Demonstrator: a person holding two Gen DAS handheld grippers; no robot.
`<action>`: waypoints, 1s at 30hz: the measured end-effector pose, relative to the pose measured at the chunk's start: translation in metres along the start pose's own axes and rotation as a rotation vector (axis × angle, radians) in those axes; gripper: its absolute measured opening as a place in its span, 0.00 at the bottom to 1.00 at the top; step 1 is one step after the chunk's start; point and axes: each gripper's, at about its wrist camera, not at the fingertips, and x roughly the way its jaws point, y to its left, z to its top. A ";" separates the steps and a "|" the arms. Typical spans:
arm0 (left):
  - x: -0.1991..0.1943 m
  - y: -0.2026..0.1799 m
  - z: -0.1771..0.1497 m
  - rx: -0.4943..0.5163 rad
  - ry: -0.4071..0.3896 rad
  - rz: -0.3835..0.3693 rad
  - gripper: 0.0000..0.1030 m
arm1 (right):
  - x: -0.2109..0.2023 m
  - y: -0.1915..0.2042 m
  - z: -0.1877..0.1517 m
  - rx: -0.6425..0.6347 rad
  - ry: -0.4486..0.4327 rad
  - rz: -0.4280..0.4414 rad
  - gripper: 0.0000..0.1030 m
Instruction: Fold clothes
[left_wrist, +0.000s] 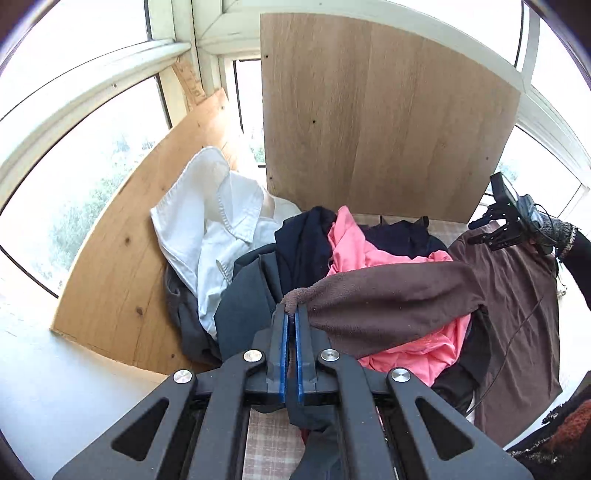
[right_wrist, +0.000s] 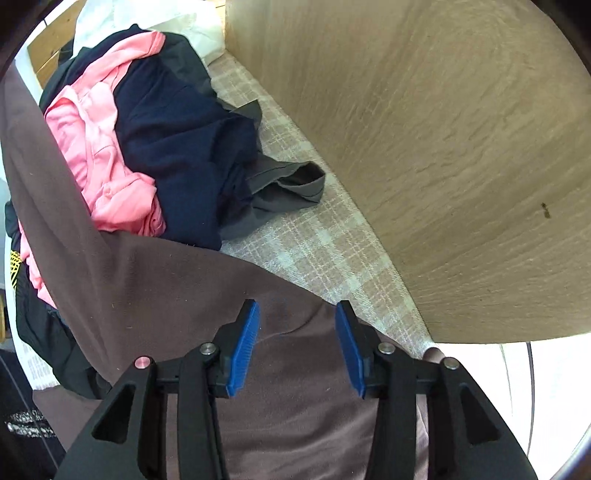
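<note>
A brown sweater (left_wrist: 517, 295) lies spread on the checked desk (right_wrist: 332, 240), its body flat at the right and one sleeve (left_wrist: 388, 299) stretched leftward across the heap of clothes (left_wrist: 369, 236). The left tool (left_wrist: 291, 310) is clamped tight on the sleeve's cuff, holding it lifted above the pile. The right tool (right_wrist: 297, 332) hovers over the sweater's body with its blue pads well apart and nothing gripped. The sleeve's long axis runs from the left tool toward the right, so any fold inward would likely travel along that line.
</note>
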 end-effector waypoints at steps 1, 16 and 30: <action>-0.005 -0.003 -0.001 0.007 0.003 0.005 0.03 | 0.006 0.004 0.002 -0.035 0.007 0.005 0.42; 0.021 -0.016 -0.051 -0.043 0.165 0.076 0.03 | 0.062 0.040 0.029 -0.399 0.146 0.197 0.42; 0.021 -0.034 -0.083 -0.048 0.153 0.090 0.03 | -0.027 0.026 -0.010 -0.246 -0.085 0.036 0.04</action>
